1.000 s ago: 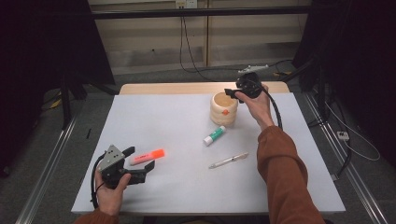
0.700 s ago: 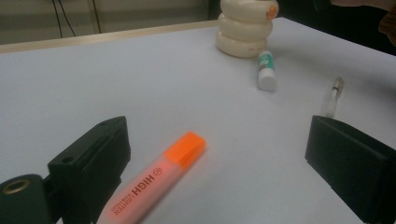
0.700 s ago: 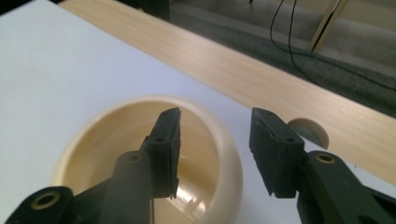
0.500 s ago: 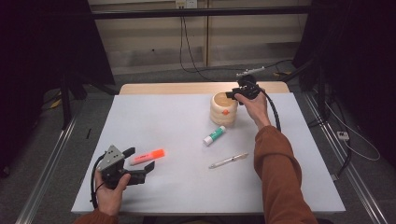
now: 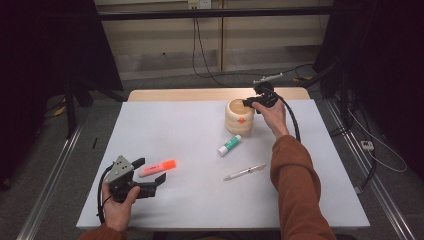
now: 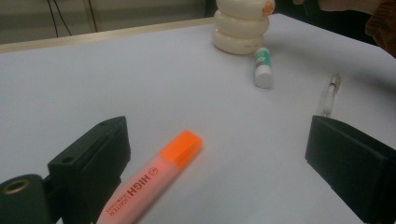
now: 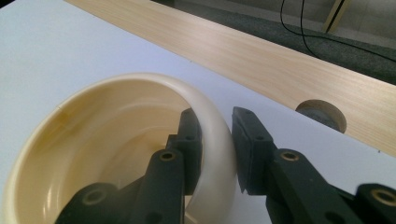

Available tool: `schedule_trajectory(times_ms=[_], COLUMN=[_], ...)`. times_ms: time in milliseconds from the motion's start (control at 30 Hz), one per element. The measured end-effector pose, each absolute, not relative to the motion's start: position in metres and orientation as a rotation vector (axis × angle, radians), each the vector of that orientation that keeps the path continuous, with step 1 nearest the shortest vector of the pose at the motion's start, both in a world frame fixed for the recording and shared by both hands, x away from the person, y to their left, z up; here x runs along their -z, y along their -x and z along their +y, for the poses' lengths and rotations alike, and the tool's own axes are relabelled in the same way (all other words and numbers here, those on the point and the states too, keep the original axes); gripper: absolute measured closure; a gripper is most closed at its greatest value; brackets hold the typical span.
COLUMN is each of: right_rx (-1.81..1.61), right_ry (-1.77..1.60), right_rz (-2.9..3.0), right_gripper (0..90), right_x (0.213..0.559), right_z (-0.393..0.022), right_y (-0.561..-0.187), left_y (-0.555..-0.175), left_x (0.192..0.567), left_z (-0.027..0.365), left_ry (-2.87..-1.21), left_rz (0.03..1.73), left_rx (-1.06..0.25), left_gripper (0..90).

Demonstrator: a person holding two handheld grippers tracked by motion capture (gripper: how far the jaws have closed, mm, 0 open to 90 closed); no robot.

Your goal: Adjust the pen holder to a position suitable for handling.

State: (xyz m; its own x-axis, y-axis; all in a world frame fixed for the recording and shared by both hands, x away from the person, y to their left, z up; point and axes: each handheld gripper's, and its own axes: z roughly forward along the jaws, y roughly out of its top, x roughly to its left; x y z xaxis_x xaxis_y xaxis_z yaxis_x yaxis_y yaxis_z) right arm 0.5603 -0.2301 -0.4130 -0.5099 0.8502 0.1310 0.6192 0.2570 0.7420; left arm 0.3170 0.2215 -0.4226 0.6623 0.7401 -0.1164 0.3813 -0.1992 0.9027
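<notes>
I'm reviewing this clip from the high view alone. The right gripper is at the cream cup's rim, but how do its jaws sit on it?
Observer: The right gripper straddles the wall of the cup, one jaw inside and one outside. The jaws have just been closing.
Operator: Is it clamped yet?
Observer: The inner jaw lies against the wall. The outer one is right at it, but I cannot tell whether it presses.
Operator: And the left gripper, down by the orange marker?
Observer: The left gripper is open. The highlighter lies on the table between its jaws, close beside one of them.
</notes>
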Motion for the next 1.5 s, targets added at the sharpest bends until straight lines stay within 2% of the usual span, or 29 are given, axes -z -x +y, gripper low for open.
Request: schedule_trajectory(times_ms=[967,1500], right_rx=[-1.112,-1.166], right_ry=[-1.401,-1.352], right_rz=[2.15,2.125], right_gripper=[75.3,75.2], right_x=[0.394,0.37], right_z=[-0.238,-0.239], right_y=[-0.551,-0.52], left_y=[-0.316,-0.316], left_x=[0.422,0.421], left_z=[0.224,0.224], left_ry=[-1.807,-1.805], left_rz=[0.901,0.905], left_rx=[-0.432,-0.438], left_gripper=[6.7,6.7])
